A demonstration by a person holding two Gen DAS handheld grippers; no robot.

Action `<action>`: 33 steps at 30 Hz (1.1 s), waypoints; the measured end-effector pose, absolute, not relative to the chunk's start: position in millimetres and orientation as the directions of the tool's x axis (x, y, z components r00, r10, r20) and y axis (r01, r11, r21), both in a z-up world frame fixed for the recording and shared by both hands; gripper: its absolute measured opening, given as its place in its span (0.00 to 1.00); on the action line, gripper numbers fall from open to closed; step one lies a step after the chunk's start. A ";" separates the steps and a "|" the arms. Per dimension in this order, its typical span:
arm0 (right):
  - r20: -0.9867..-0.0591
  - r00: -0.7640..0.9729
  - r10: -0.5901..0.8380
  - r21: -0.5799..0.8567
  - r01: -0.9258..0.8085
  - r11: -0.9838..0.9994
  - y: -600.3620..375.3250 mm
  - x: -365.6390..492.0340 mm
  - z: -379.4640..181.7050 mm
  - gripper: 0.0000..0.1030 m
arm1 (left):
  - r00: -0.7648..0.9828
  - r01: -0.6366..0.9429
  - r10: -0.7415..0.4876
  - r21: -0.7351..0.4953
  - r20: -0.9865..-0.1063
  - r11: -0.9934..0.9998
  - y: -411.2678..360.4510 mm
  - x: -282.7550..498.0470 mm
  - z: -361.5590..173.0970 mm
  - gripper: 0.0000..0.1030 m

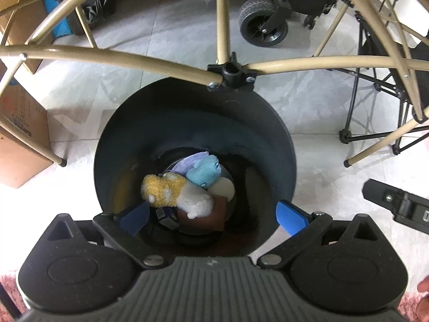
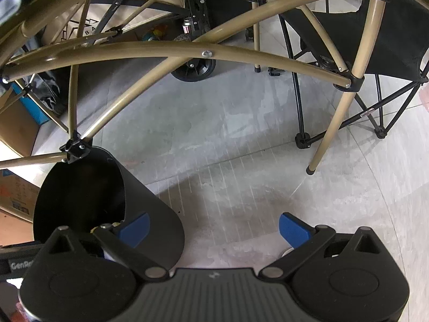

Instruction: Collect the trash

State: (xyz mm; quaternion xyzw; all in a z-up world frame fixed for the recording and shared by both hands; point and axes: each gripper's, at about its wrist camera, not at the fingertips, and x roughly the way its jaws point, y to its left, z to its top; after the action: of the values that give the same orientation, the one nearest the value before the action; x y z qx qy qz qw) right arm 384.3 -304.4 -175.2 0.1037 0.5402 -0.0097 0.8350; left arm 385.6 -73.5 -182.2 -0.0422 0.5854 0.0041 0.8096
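Hovering straight above the black bin (image 1: 193, 123), the left gripper (image 1: 211, 214) pointed steeply down into its mouth with its blue fingers (image 1: 291, 216) spread as wide as they go and nothing between them. At the bottom of the bin lay the collected trash: a yellow fuzzy piece (image 1: 163, 187), a white fluffy piece (image 1: 194, 201) touching it, a light blue piece (image 1: 205, 170) just behind, a pale round item (image 1: 222, 187) beside that, and something brown (image 1: 211, 214) underneath. Judging from the empty, open fingers centred over the opening, this hand was placed so that whatever it let go would fall inside the bin and not onto the floor (image 1: 308, 102). The bin stood on the pale tiled floor, tucked against the tan metal frame (image 1: 222, 18), whose black joint (image 1: 232, 76) sat right at the bin's far rim. The right gripper (image 2: 214, 230) hung just beside the bin (image 2: 107, 201), over bare floor (image 2: 228, 139), its fingers (image 2: 292, 229) likewise wide apart and holding nothing, probably kept clear so as not to block the drop. Part of that gripper showed at the edge of the left view.
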 end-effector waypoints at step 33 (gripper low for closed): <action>-0.764 0.621 0.173 0.226 0.006 0.974 -302.4 319.8 -65.1 1.00 | 0.739 0.049 -0.051 -0.021 -0.671 0.999 -54.8 297.2 -78.3 1.00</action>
State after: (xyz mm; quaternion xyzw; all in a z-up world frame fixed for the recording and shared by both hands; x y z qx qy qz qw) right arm 319.8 -302.4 -65.1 0.1037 0.4326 0.0467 0.8944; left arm 297.2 -54.8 -78.3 -0.0010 0.3600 -0.0268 0.9326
